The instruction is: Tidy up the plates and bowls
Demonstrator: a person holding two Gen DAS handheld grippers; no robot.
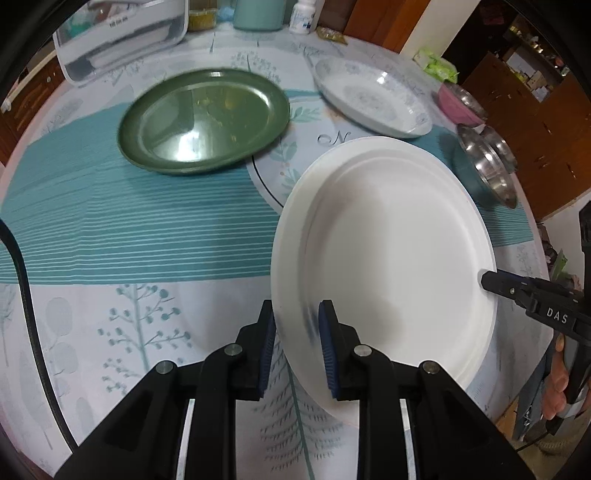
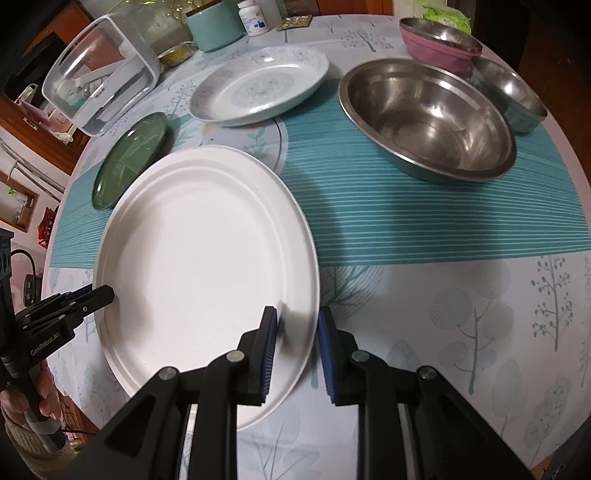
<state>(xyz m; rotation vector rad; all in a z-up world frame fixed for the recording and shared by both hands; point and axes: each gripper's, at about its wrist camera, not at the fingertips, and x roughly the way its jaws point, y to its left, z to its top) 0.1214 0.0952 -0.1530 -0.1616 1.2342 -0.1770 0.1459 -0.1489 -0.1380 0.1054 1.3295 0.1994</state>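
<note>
1. The white plate [image 1: 384,258] is being held at its two opposite edges above the tablecloth [image 1: 110,229], and it is tilted in both views.
2. The left gripper [image 1: 297,350] is being kept at a narrow opening, with the plate's rim between the blue pads [image 1: 328,354]; it cannot be told if the pads are pressing the rim.
3. The right gripper [image 2: 295,354] is being kept at a similar narrow opening, the rim at about 5 o'clock of the plate is passing between its fingers, and firm contact cannot be told here also.
4. In the left wrist view, the green plate [image 1: 203,120] is being seen at 11 o'clock from the white plate, lying flat on the striped part of the cloth.
5. The patterned plate [image 1: 371,96] is lying farther, at about 12 o'clock.
6. In the right wrist view, the large steel bowl [image 2: 426,118] is being seen at 2 o'clock, with a small steel bowl [image 2: 511,94] just beside it.
7. The pink bowl [image 2: 439,46] is standing behind them.
8. At the far edge, a clear container [image 2: 99,74], a teal mug [image 2: 214,26] and a white bottle [image 2: 253,16] are being seen.
</note>
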